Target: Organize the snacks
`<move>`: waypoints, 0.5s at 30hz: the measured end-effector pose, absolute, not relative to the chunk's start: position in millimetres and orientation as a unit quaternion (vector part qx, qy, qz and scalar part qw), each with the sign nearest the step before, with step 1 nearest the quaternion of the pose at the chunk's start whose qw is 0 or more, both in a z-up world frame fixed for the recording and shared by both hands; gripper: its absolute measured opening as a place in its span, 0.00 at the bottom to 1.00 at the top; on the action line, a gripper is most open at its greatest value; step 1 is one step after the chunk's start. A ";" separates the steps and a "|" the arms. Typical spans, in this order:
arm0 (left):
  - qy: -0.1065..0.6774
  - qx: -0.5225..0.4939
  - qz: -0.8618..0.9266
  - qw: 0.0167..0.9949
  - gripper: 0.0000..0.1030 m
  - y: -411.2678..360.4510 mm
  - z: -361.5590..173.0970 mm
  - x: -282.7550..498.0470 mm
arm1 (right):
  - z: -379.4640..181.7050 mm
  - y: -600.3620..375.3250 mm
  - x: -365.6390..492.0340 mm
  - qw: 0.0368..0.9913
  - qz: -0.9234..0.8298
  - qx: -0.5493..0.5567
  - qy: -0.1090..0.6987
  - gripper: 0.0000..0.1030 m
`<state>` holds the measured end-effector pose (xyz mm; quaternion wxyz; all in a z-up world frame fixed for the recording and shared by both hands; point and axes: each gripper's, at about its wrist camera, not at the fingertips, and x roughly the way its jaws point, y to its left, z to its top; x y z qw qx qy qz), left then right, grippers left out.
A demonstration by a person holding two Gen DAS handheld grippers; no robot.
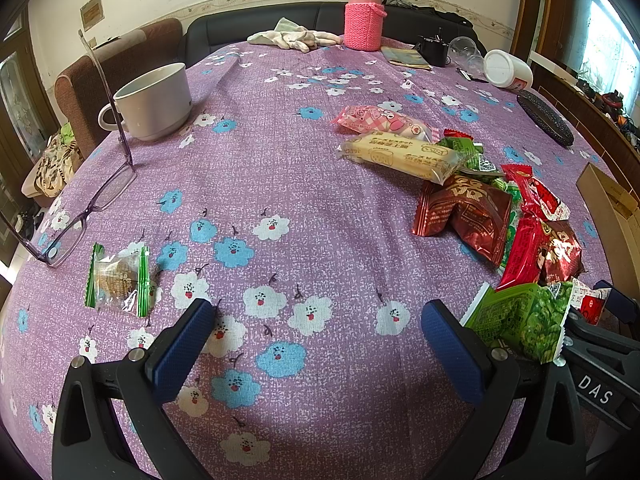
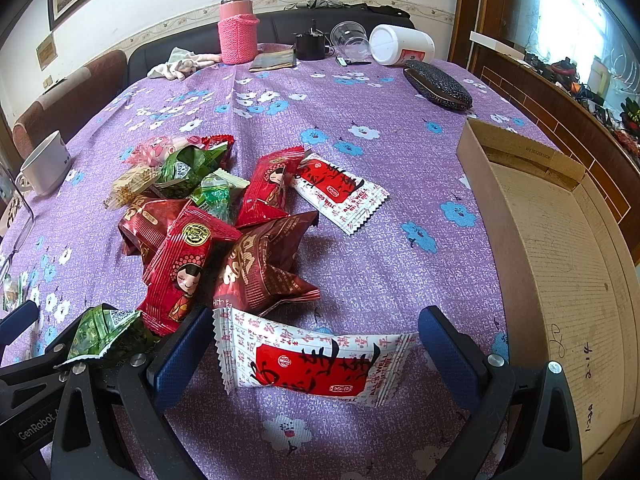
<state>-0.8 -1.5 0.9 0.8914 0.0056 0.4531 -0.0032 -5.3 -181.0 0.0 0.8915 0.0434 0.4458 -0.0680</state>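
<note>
Both grippers gape wide, empty. White packet (image 2: 316, 364) lies between right gripper (image 2: 316, 354) fingers, long axis crosswise; box (image 2: 520, 152) to its right; left gripper (image 1: 320, 344) farther.

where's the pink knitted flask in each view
Left wrist view: the pink knitted flask stands at top centre, slightly right, at the far table edge beside the white gloves.
Right wrist view: the flask stands at top, left of centre, again with the gloves to its left.
Shared landmark: the white tub lying on its side, to the flask's right.
</note>
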 end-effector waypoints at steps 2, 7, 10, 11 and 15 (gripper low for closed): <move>0.453 0.006 -0.003 0.891 1.00 -1.5 0.9 -0.8 | -0.2 -180.8 -5.3 0.892 -0.068 0.043 0.446 0.99; 0.457 0.012 -0.006 0.889 1.00 -2.0 0.9 -2.2 | 0.9 -182.1 -6.1 0.891 -0.069 0.044 0.446 0.99; 0.479 0.032 -0.046 0.876 1.00 -2.2 2.5 -7.0 | 2.0 -180.1 -9.2 0.891 -0.039 0.029 0.451 0.99; 0.489 0.036 -0.057 0.870 1.00 -1.0 3.3 -10.1 | 2.0 -180.1 -11.9 0.891 -0.019 0.019 0.454 0.99; 0.500 0.012 -0.101 0.860 1.00 21.2 15.0 -40.6 | 4.7 -174.0 -32.7 0.882 0.053 -0.008 0.468 0.99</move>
